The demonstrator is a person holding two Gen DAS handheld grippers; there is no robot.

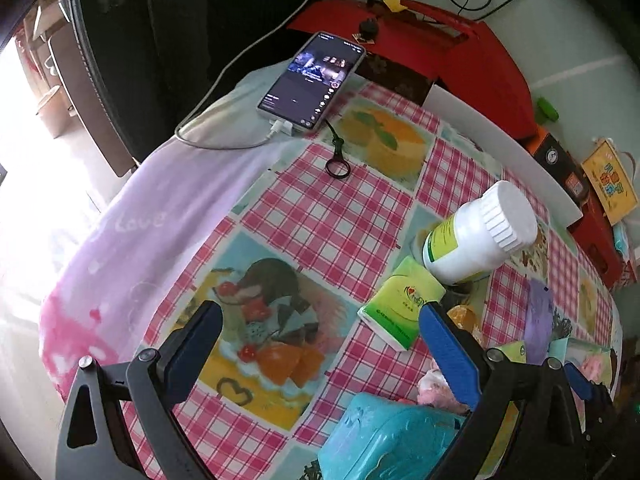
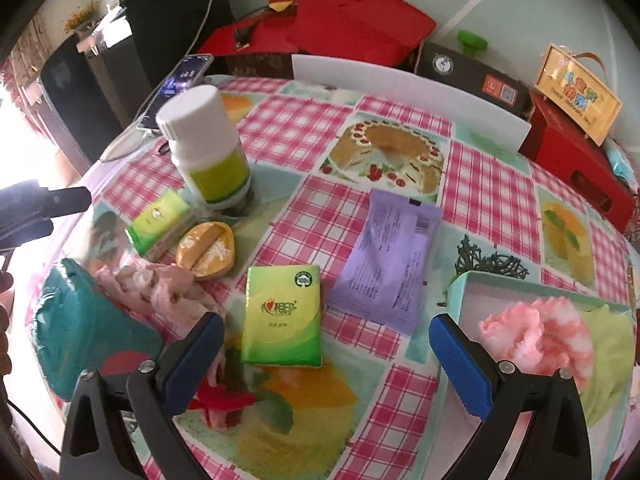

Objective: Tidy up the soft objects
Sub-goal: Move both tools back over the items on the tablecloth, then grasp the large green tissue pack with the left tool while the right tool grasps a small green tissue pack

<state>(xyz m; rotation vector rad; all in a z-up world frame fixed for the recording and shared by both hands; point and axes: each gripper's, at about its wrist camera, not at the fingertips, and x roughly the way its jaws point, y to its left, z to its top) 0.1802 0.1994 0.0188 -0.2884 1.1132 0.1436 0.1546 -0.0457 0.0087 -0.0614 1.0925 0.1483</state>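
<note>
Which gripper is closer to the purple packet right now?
Right. The right gripper is open just short of the purple packet, which lies slightly right of its centre line. The left gripper is open further left, with the packet beyond its right finger.

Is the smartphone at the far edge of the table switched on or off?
On. In the left wrist view the smartphone has a lit screen showing an image and icons, and a white cable is plugged into its near end.

A pink-and-white checked tablecloth (image 2: 400, 152) carries printed cake and fruit panels. On it lie a green-and-yellow tissue packet (image 2: 283, 316), a lilac printed sachet (image 2: 386, 268), a white bottle with a lime-green label (image 2: 204, 140), a teal plastic case (image 2: 84, 336) and a pink-and-white frilly cloth (image 2: 536, 336).
</note>
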